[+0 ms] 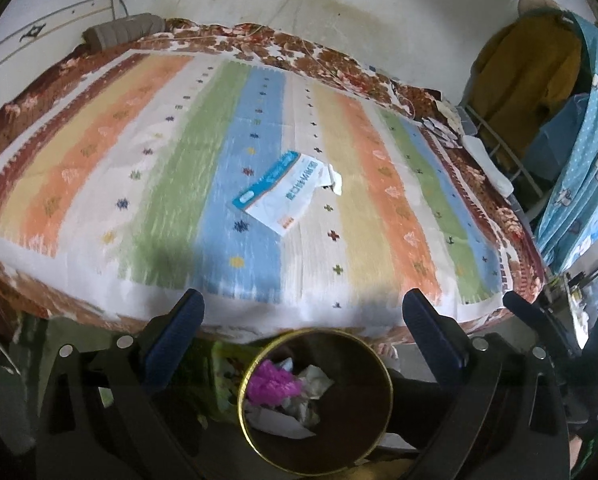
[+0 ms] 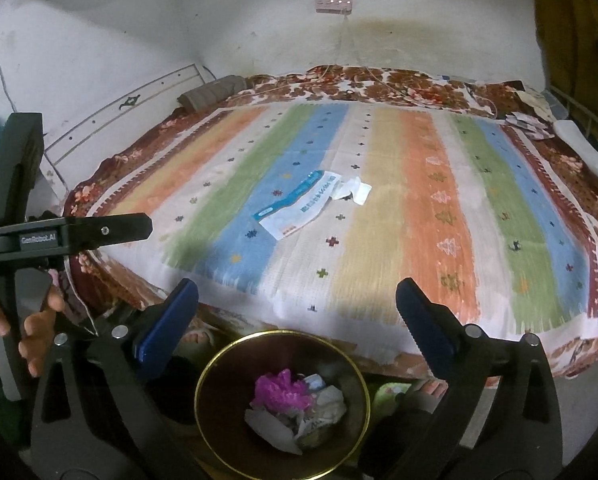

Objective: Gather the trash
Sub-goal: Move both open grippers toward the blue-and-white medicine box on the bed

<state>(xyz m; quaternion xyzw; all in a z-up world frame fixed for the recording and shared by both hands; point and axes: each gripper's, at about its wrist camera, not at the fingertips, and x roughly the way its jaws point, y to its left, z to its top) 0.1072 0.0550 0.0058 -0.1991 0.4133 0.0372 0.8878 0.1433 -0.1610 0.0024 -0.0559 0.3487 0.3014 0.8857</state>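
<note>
A blue-and-white packet (image 1: pixel 279 194) is seen lying flat mid-bed on the striped blanket (image 1: pixel 383 208). Below, a gold-rimmed bin (image 1: pixel 315 404) is filled with trash. Both the left gripper (image 1: pixel 303 312) and right gripper (image 2: pixel 297 300) are held wide apart, empty.

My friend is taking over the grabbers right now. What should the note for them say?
Left gripper: jaws wide open, nothing between them, over the bin.
Right gripper: jaws wide open, empty, also over the bin.
Trash bin: on the floor by the near edge of the bed, gold rim, already holding a pink crumpled piece and white scraps.
Left to do: a blue and white paper packet lies flat in the middle of the striped blanket, with a small white torn scrap touching its far corner. Pick both up and drop them in the bin.
</note>
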